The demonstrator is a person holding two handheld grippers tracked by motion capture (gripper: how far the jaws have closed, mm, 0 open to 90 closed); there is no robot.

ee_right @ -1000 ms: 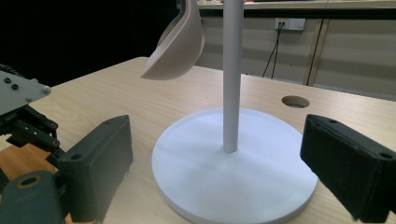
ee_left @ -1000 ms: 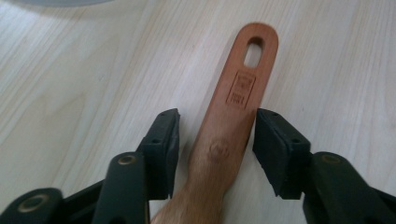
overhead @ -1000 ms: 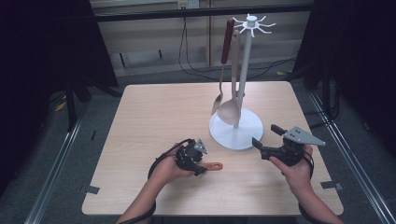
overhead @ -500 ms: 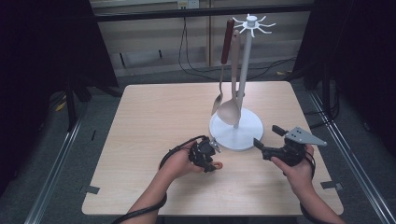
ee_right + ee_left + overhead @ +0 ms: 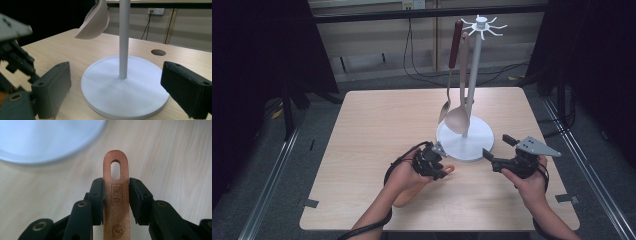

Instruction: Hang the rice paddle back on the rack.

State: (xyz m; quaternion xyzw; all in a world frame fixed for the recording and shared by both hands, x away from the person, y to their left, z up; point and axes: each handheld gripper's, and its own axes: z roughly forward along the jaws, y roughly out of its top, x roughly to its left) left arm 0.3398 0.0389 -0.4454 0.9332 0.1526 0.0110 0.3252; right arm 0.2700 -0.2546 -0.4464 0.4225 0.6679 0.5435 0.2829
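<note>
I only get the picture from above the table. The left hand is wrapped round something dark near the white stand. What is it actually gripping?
Observer: In the left gripper view, the left gripper pinches a flat brown handle from both sides. Its jaws have just been closing on it.
Visitor: Is that handle plain?
Observer: No. Near its rounded end there is an oval hanging hole, with small stamped marks below it.
Visitor: And the other hand's tool?
Observer: The right gripper is open with nothing between its jaws. It faces the stand's pole and round white base.
</note>
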